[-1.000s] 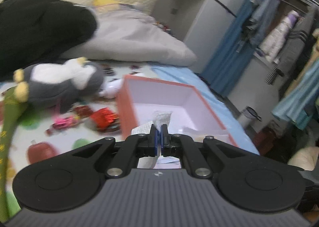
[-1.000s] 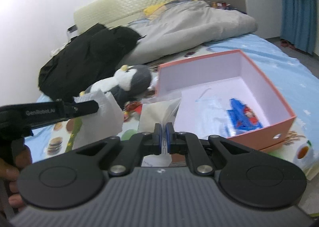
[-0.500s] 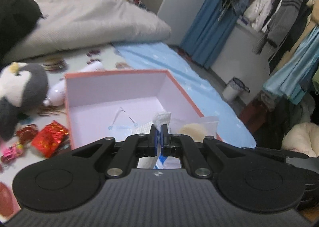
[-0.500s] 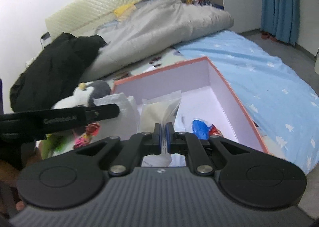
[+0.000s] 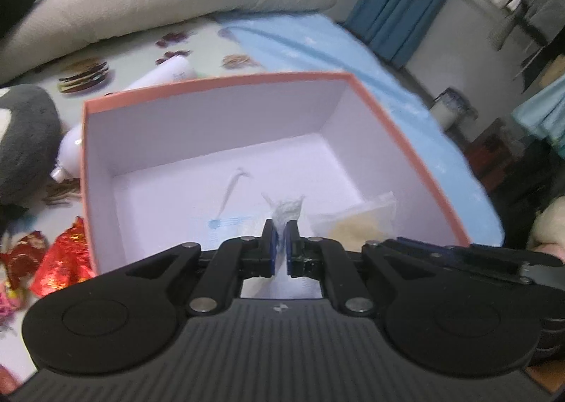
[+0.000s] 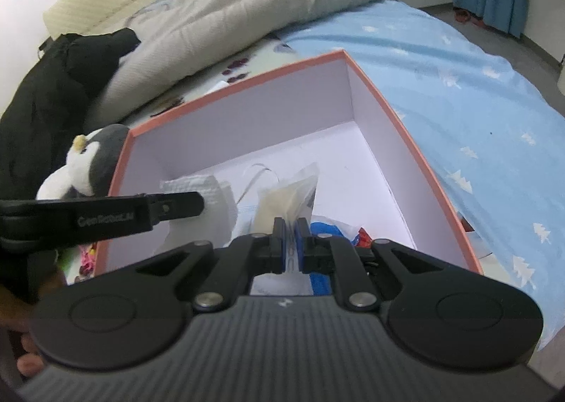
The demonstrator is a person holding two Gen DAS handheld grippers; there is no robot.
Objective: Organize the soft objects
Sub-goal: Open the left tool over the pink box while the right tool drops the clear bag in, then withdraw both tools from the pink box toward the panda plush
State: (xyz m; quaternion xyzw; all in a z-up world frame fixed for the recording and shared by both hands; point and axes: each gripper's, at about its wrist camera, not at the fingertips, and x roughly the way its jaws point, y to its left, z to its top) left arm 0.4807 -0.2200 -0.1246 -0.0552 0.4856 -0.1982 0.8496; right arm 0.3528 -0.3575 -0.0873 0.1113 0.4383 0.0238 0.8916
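A pink box (image 5: 219, 84) with a white inside sits on the bed and fills both views. My left gripper (image 5: 280, 229) hangs over its near side. A crumpled white tissue wad (image 5: 287, 207) is pinched between its blue pads, and the jaws are opening a little. My right gripper (image 6: 290, 229) is beside it over the box (image 6: 247, 81), pads on the edge of a clear bag of cream stuffing (image 6: 286, 195), jaws likewise opening. A face mask (image 5: 226, 223) and a blue packet (image 6: 326, 228) lie on the box floor.
A grey-and-white penguin plush (image 6: 91, 158) lies left of the box, with red foil wrappers (image 5: 63, 257) and a white tube (image 5: 166, 73) nearby. A grey duvet (image 6: 247, 13) and black clothing (image 6: 42, 101) lie behind. The blue sheet (image 6: 476, 101) runs to the bed's right edge.
Both grippers have swung right and down from beside the plush to over the box, carrying the tissue and the bag. The pads of each have parted slightly.
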